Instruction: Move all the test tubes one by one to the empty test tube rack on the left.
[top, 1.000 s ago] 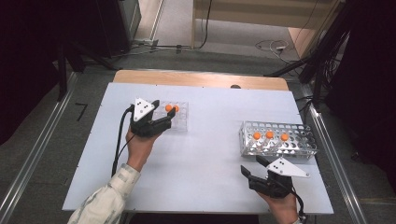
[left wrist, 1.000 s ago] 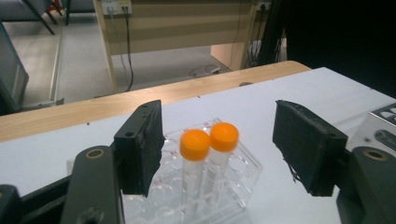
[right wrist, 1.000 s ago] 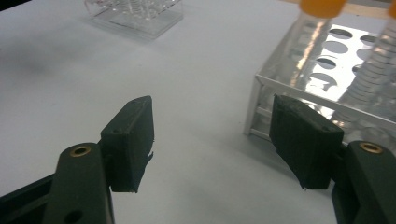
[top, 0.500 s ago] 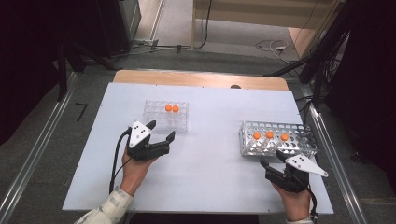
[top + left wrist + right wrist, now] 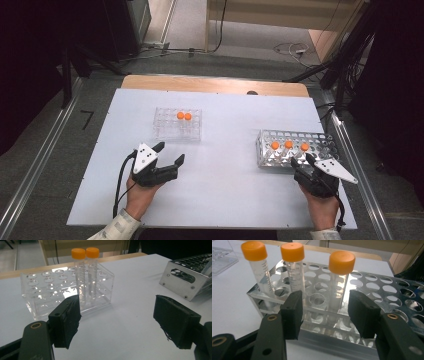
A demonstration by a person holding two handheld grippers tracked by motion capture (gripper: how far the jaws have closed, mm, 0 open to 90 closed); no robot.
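- Orange-capped tubes: five in all.
- Two tubes stand side by side in the clear plastic rack (image 5: 178, 124) at about 11 o'clock on the table (image 5: 225, 200).
- Three tubes stand in a row in the metal rack (image 5: 295, 146) at about 3 o'clock.
- Racks: two, one clear, one metal.
- Grippers: two, one in each hand.

Clear rack (image 5: 177, 125) left of metal rack (image 5: 295, 150)
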